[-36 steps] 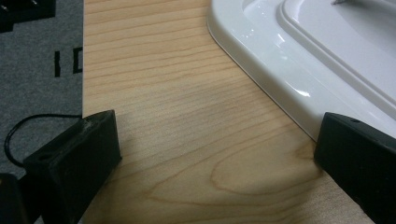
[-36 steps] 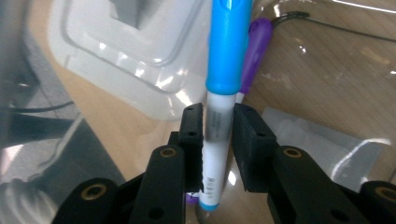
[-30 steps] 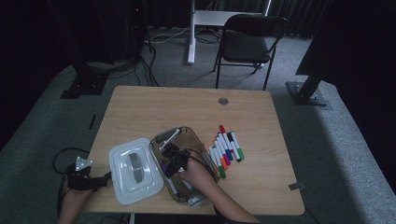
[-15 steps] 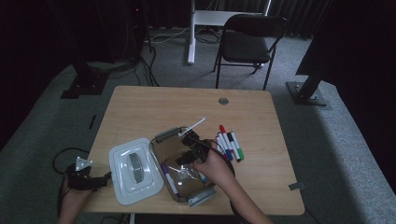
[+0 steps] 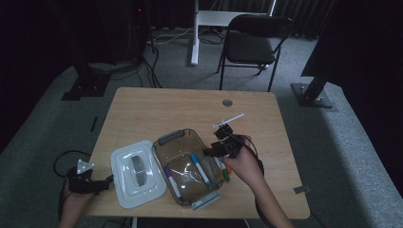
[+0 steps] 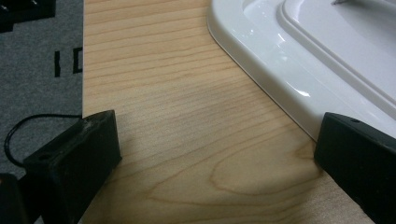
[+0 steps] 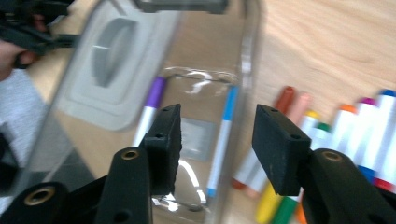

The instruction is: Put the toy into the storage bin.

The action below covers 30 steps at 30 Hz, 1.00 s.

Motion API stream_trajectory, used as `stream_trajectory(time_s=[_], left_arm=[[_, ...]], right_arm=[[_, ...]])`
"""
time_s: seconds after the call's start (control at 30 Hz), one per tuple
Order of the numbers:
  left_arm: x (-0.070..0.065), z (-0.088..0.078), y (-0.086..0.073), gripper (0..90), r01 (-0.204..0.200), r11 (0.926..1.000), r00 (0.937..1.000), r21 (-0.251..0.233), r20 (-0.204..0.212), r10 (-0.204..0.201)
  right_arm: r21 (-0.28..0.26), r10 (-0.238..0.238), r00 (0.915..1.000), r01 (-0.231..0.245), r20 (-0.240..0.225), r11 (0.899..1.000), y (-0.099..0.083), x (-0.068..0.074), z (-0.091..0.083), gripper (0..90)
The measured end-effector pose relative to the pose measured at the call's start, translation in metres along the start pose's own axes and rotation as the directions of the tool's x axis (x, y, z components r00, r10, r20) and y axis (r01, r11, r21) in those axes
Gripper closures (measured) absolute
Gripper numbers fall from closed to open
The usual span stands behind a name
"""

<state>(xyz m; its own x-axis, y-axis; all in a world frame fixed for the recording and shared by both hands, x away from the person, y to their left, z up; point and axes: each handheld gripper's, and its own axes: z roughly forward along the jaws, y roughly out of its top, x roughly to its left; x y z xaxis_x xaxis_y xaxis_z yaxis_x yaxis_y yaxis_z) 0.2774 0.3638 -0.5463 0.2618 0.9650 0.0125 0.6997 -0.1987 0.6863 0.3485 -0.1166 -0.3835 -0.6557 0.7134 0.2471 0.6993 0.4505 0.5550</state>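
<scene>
A clear plastic box (image 5: 186, 148) sits on the wooden table (image 5: 157, 109) with a purple marker (image 5: 172, 182) and a blue marker (image 5: 199, 168) lying in it. Its white lid (image 5: 135, 173) lies flat just to the left. Over the box's right rim my right gripper (image 5: 210, 153) hovers, partly covering the row of loose markers (image 5: 225, 172). Its jaws have just been opening and hold nothing; the right gripper view looks between them (image 7: 215, 126) at the blue marker (image 7: 223, 140). My left gripper (image 5: 102, 183) rests at the table's front left, open (image 6: 215, 149) beside the lid's corner (image 6: 303, 56).
A round grommet (image 5: 227, 102) is set in the table's far side. Beyond the table are a folding chair (image 5: 252, 45), a white desk leg (image 5: 195, 33) and dark stand bases on the carpet. The left gripper's cable (image 5: 62, 159) trails off the table's left edge.
The right gripper has risen out of the box and moved right to its rim, with its jaws now wider apart. The two markers in the box are uncovered. The left gripper has not moved.
</scene>
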Motion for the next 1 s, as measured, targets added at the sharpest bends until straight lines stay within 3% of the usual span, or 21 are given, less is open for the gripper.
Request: stream_trajectory(time_s=[0.27, 0.33, 0.67, 0.7, 0.87, 1.0], left_arm=[[0.000, 0.000, 0.000, 0.7, 0.001, 1.0000, 1.0000, 0.000, 0.000, -0.001], [0.000, 0.000, 0.000, 0.7, 0.001, 1.0000, 1.0000, 0.001, 0.000, -0.001], [0.000, 0.000, 0.000, 0.8, 0.001, 1.0000, 1.0000, 0.001, 0.000, -0.001], [0.000, 0.000, 0.000, 0.7, 0.001, 1.0000, 1.0000, 0.001, 0.000, -0.001], [0.000, 0.000, 0.000, 0.7, 0.001, 1.0000, 1.0000, 0.001, 0.000, -0.001], [0.000, 0.000, 0.000, 0.7, 0.001, 1.0000, 1.0000, 0.000, 0.000, -0.001]], right_arm=[[-0.030, 0.017, 0.9996, -0.017, 0.022, 0.999, -0.017, -0.028, -0.006, 51.9], [-0.026, 0.009, 0.9992, -0.008, 0.038, 1.000, -0.021, -0.036, -0.007, 52.0], [-0.046, 0.061, 0.9902, -0.056, 0.125, 0.997, -0.034, -0.071, -0.008, 49.9], [-0.050, 0.085, 0.9851, -0.079, 0.149, 0.996, -0.037, -0.083, -0.006, 52.1], [-0.058, 0.137, 0.9690, -0.127, 0.206, 0.990, -0.041, -0.106, -0.001, 59.1], [-0.038, 0.182, 0.9570, -0.178, 0.225, 0.983, -0.044, -0.127, 0.010, 63.3]])
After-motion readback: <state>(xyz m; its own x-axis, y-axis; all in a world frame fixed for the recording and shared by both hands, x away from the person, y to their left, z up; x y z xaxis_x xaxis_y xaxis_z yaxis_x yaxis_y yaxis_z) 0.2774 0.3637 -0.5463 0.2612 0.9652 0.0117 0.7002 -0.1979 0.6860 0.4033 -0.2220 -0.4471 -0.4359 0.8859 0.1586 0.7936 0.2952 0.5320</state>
